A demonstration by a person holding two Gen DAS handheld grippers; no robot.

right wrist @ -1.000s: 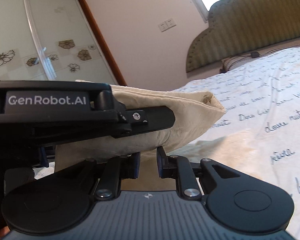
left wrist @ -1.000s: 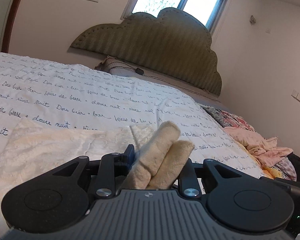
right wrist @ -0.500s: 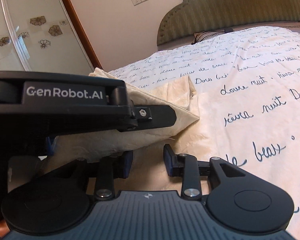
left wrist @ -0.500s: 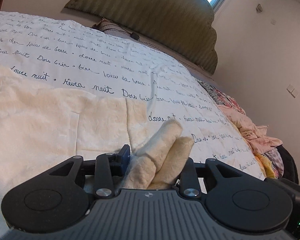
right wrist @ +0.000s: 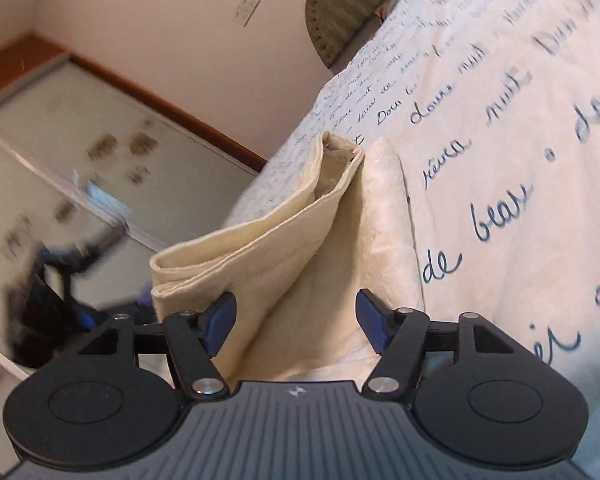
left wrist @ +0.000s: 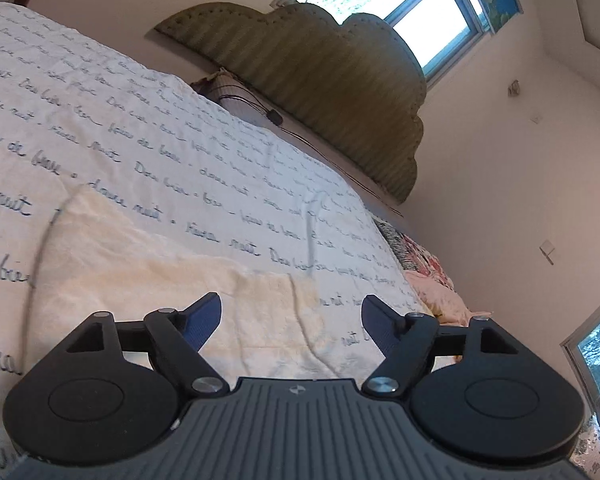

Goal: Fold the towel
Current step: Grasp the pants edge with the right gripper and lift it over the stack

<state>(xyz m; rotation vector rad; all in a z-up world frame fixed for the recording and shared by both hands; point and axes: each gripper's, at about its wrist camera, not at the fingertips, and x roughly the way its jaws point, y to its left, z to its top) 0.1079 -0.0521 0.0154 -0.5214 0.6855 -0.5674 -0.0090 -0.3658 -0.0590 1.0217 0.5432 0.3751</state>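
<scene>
The cream towel (left wrist: 172, 292) lies flat on the bed in the left wrist view, spreading left from my left gripper (left wrist: 291, 314). That gripper is open, its blue pads wide apart with nothing between them. In the right wrist view the cream towel (right wrist: 300, 240) shows a folded flap standing up in a loose ridge, with a flat layer beside it on the bed. My right gripper (right wrist: 296, 316) is open, low over the near end of that flap, which passes between the fingers without being pinched. The left gripper (right wrist: 56, 280) shows as a dark blur at the left.
The bed cover (left wrist: 220, 168) is white with blue script, and a green padded headboard (left wrist: 340, 80) stands behind it. A pile of pink and patterned clothes (left wrist: 428, 280) lies at the bed's right edge. A sliding wardrobe door (right wrist: 80, 152) stands beyond the bed's left side.
My left gripper has let go of the towel edge and opened. My right gripper has opened wider. The left gripper has moved away from in front of the right camera.
</scene>
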